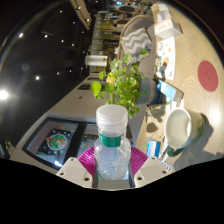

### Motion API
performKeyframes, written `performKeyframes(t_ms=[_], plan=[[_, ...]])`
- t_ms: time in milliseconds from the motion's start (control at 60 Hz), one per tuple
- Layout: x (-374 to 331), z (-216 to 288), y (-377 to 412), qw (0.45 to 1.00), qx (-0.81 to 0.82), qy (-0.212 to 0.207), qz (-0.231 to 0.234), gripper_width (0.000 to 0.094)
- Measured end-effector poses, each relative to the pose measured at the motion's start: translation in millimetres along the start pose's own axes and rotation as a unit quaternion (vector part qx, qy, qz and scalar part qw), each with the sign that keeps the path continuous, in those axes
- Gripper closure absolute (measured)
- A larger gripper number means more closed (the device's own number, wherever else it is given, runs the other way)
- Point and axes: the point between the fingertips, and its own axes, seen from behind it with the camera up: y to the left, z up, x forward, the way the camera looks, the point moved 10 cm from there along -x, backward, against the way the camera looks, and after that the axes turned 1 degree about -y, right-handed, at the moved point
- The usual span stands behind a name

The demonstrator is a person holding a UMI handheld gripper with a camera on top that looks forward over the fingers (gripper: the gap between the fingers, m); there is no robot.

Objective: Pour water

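A clear plastic water bottle (112,148) with a white cap and a green neck ring stands upright between my fingers. My gripper (112,163) is shut on it: both magenta pads (87,160) press against its sides. The bottle is lifted above the table. A white cup (180,126) with a dark inside stands to the right of the bottle, further away. The bottle hides what lies directly ahead of the fingers.
A leafy green plant (122,82) stands just beyond the bottle. A dark tray with a green item (55,142) lies to the left. A small blue object (153,147) sits below the cup. Furniture and a wall with a red circle (207,73) lie beyond.
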Motion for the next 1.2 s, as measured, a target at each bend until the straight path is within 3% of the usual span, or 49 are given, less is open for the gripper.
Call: performKeyframes(t_ms=[167,333,550,917,1200], plan=[[-23,54,37,0.961,-0.270,-0.045,-0.049,0.0519],[-40,124,24,0.871,-0.465,-0.082,-0.135,0.0516],[-56,177,-65,0.773,-0.588,-0.053,-0.233,0.0518],[-63,181,-165,0.759,-0.591,0.031,-0.270,0.0511],[-68,180,-170,0.751,-0.605,0.032,-0.262,0.0410]])
